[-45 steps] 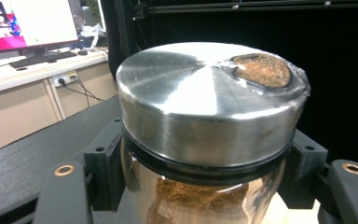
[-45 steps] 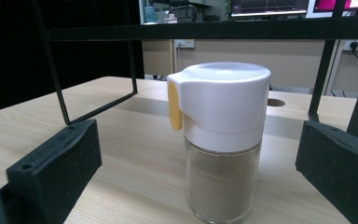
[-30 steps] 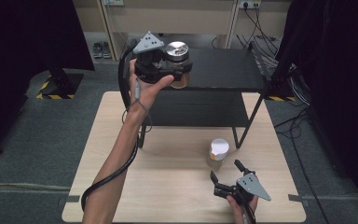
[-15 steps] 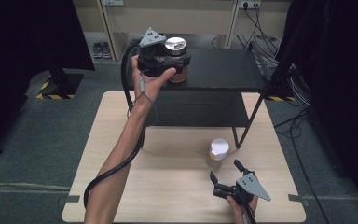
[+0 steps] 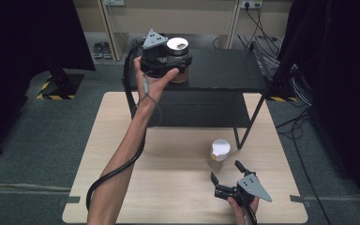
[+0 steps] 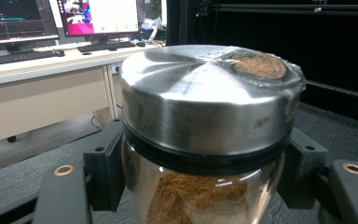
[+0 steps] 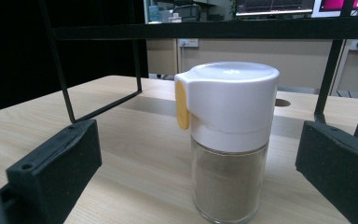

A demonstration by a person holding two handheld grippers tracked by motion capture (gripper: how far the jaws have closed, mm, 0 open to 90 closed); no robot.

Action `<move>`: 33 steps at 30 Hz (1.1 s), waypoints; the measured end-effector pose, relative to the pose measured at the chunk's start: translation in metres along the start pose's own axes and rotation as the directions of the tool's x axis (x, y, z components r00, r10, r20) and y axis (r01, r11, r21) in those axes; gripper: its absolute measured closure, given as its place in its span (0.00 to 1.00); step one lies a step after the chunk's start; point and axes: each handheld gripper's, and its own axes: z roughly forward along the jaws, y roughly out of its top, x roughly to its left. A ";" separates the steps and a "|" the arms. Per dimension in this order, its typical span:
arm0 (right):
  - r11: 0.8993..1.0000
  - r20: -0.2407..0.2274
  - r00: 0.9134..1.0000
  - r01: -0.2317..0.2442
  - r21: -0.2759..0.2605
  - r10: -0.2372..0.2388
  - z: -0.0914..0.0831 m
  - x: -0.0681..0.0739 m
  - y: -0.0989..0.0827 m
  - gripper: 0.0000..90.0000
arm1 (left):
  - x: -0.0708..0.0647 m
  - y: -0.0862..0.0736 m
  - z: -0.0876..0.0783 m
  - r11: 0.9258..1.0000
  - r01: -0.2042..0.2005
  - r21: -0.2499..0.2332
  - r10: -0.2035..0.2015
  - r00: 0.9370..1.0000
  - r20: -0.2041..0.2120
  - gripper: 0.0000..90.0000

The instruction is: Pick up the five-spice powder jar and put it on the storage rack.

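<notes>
A glass jar (image 5: 178,47) with a shiny metal lid and brown powder inside (image 6: 205,116) is over the top of the black shelf (image 5: 225,70). My left gripper (image 5: 180,66) is shut on it, both pads pressed to the glass just under the lid. Whether the jar's base rests on the shelf is hidden. On the wooden table (image 5: 122,140) stands a shaker (image 5: 220,152) with a white cap and a yellow tab (image 7: 228,140). My right gripper (image 5: 225,171) lies low just in front of it, jaws open and apart from it.
The shelf stands on the far half of the table, with thin black legs (image 5: 248,126) near the shaker. Cables trail from both grippers. Beyond the table are a grey floor, a desk with monitors (image 6: 51,23) and dark curtains.
The left hand has shifted slightly farther over the shelf top with the jar still gripped. The right gripper and the shaker have stayed where they were.
</notes>
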 end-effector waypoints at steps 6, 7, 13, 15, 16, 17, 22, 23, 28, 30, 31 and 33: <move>1.000 0.001 1.000 -0.003 0.001 0.003 0.000 0.000 0.000 0.01 | -0.001 -0.006 -0.002 0.999 0.037 -0.031 -0.038 0.999 -0.013 0.20; 1.000 0.000 1.000 -0.002 0.000 0.002 0.000 0.000 0.000 0.01 | 0.000 -0.007 -0.003 0.998 0.044 -0.037 -0.044 0.999 -0.008 0.15; 1.000 0.001 1.000 -0.001 0.002 0.001 0.001 0.000 0.000 0.01 | -0.005 -0.014 -0.009 0.997 0.040 -0.066 -0.041 0.999 -0.010 0.03; 1.000 0.001 1.000 -0.002 0.001 0.002 0.001 0.000 0.000 0.01 | -0.009 -0.017 -0.012 0.997 0.029 -0.076 -0.030 0.999 -0.011 0.02; 1.000 0.001 1.000 -0.002 0.001 0.002 0.000 0.000 0.000 0.01 | -0.009 -0.018 -0.013 0.996 0.031 -0.081 -0.031 0.999 -0.007 0.01; 1.000 0.001 1.000 -0.001 0.001 0.001 0.000 0.000 0.000 0.01 | -0.011 -0.021 -0.016 0.995 0.036 -0.091 -0.036 0.999 -0.005 0.01; 1.000 0.002 1.000 -0.002 0.002 0.002 0.001 0.000 0.000 0.01 | -0.014 -0.022 -0.024 0.995 0.042 -0.095 -0.041 0.999 0.011 0.01; 1.000 0.002 1.000 -0.001 0.002 0.001 0.001 0.000 0.000 0.01 | -0.016 -0.022 -0.026 0.995 0.037 -0.096 -0.036 0.999 0.009 0.01; 1.000 0.004 1.000 0.001 0.001 -0.001 0.000 0.000 0.000 0.01 | -0.021 -0.025 -0.033 0.994 0.041 -0.104 -0.039 0.999 0.014 0.01; 1.000 0.004 1.000 0.000 0.001 0.000 0.000 0.000 0.000 0.01 | -0.023 -0.026 -0.037 0.994 0.036 -0.105 -0.034 0.999 0.015 0.01; 1.000 0.004 1.000 0.000 0.002 0.000 0.000 0.000 0.000 0.01 | -0.024 -0.028 -0.039 0.993 0.040 -0.107 -0.038 0.999 0.020 0.01; 1.000 0.003 1.000 0.000 0.003 0.000 0.001 0.001 0.000 0.01 | -0.026 -0.031 -0.043 0.993 0.045 -0.112 -0.042 0.999 0.027 0.01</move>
